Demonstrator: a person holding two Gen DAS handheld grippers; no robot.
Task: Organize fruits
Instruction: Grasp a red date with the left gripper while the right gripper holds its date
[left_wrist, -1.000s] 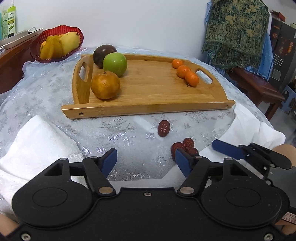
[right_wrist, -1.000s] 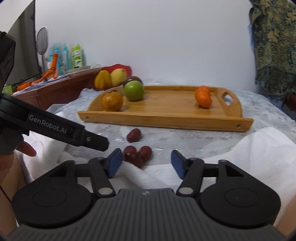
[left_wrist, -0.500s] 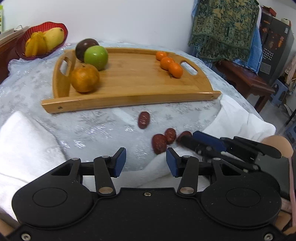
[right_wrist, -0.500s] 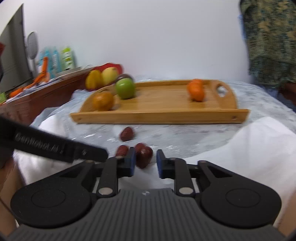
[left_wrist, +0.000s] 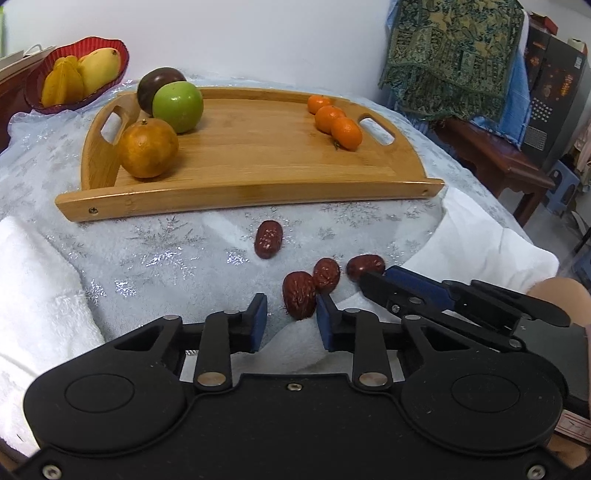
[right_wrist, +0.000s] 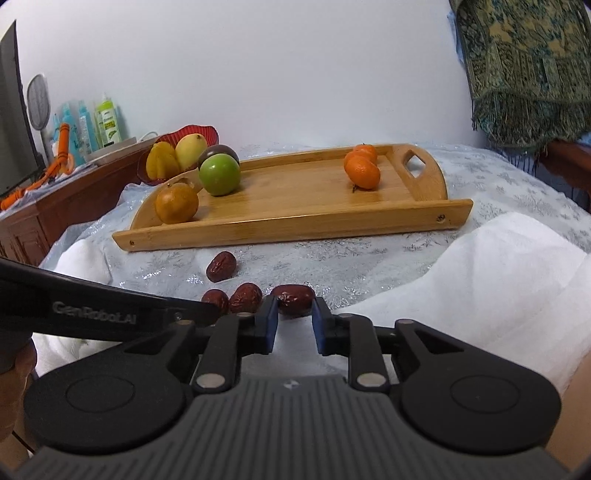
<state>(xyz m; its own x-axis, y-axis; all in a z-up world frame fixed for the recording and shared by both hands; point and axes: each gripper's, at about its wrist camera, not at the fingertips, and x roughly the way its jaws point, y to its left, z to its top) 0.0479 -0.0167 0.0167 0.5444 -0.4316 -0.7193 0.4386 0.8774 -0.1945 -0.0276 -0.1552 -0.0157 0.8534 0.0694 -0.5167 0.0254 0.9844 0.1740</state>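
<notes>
Both grippers have come closer to the dates since a second ago, and their jaws have drawn in from wide. Four dates lie loose on the desk, in front of the tray (left_wrist: 251, 192).

Just ahead of the left gripper (left_wrist: 290, 319) stands one fat date (left_wrist: 299, 294). It points away from the gripper, long way forward. It sits nearer the right pad than the left one, with a gap still on its left side. The jaws are closing, but the pads do not press it yet.

Between the tips of the right gripper (right_wrist: 293, 319) lies another date (right_wrist: 294, 294), set sideways across the gap. Those jaws are easing apart a little. I cannot tell if the pads really pinch it.

A third date (left_wrist: 326, 274) sits just past the left gripper, touching the fat one. A fourth (left_wrist: 268, 239) lies farther ahead, alone.

All of them are dark red, wrinkly and oval. On the smooth wooden tray are round, shiny fruits: an orange (left_wrist: 147, 147), a green apple (left_wrist: 178, 106) and small tangerines (left_wrist: 338, 122). A soft, sparkly cloth (left_wrist: 110, 254) covers the desk.
</notes>
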